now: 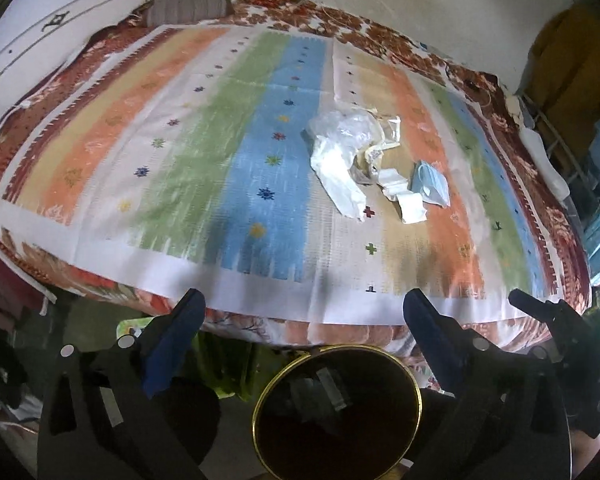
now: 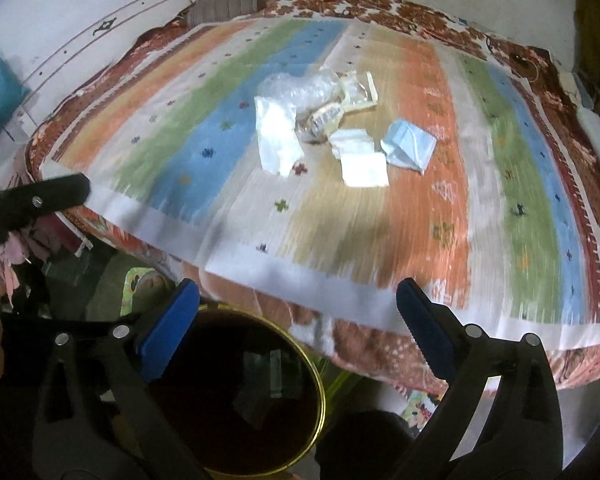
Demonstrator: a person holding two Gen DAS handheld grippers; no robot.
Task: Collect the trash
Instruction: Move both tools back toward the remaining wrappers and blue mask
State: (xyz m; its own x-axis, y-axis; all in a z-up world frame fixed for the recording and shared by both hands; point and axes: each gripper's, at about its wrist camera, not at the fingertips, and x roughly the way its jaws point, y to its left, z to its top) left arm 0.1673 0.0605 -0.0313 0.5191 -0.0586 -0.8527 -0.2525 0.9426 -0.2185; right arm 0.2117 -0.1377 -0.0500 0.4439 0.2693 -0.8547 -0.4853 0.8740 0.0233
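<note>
The trash [image 1: 364, 160] lies in a loose heap on the striped sheet [image 1: 204, 168] of the bed, well ahead of both my grippers: a crumpled clear bag [image 1: 342, 126], a white wrapper [image 1: 340, 184], folded white papers [image 1: 404, 196] and a blue face mask [image 1: 432, 188]. Just below my left gripper [image 1: 300, 320] stands the dark bin [image 1: 336, 412] with its gold rim. My right gripper [image 2: 296, 304] hangs above the bin too. Both have jaws spread wide, holding nothing.
</note>
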